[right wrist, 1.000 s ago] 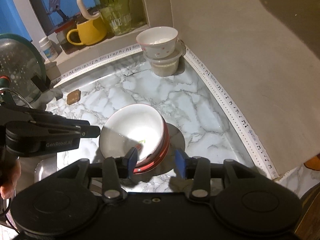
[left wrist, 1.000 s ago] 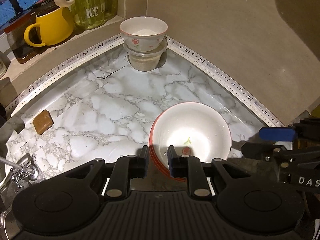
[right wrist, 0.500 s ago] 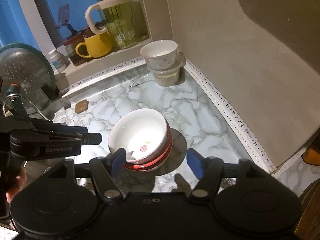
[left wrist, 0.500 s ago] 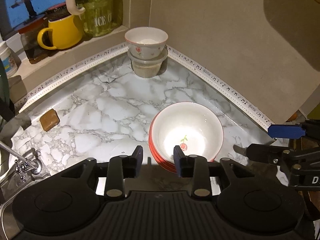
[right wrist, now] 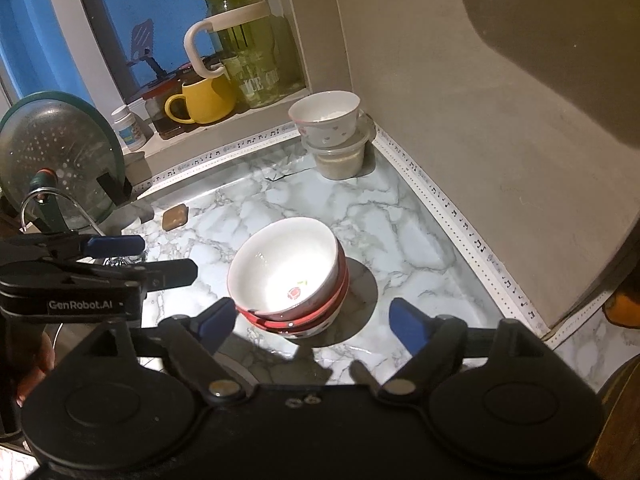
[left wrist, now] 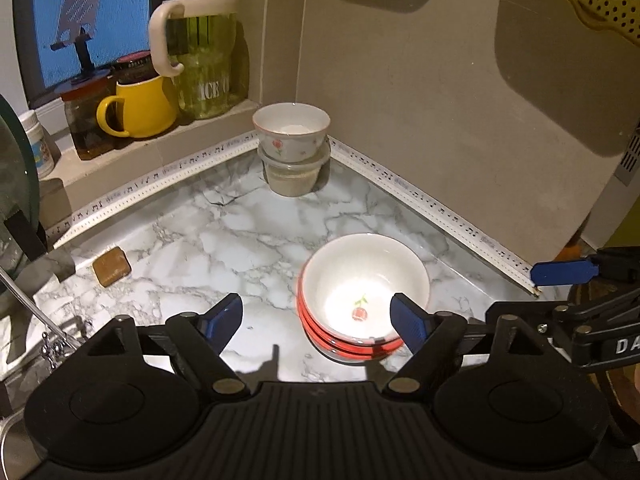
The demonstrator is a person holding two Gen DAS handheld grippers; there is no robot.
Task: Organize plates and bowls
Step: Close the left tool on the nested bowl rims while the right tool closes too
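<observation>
A stack of bowls (left wrist: 362, 300) stands on the marble counter, a white bowl with a red flower inside on top of red-rimmed bowls; it also shows in the right wrist view (right wrist: 288, 276). My left gripper (left wrist: 318, 322) is open and empty, pulled back just in front of the stack. My right gripper (right wrist: 310, 320) is open and empty, also just short of the stack. A small flowered bowl (left wrist: 292, 132) sits on a clear plastic tub (left wrist: 294, 174) in the back corner.
A windowsill holds a yellow mug (left wrist: 138, 106), a green glass pitcher (left wrist: 202, 48) and jars. A brown sponge (left wrist: 112, 266) lies at the left. A glass pot lid (right wrist: 56, 160) leans by the sink tap (right wrist: 52, 196). Tiled walls close the corner.
Both grippers opened wide and drew back from the bowl stack. The white bowl now rests on the stack, free of both.
</observation>
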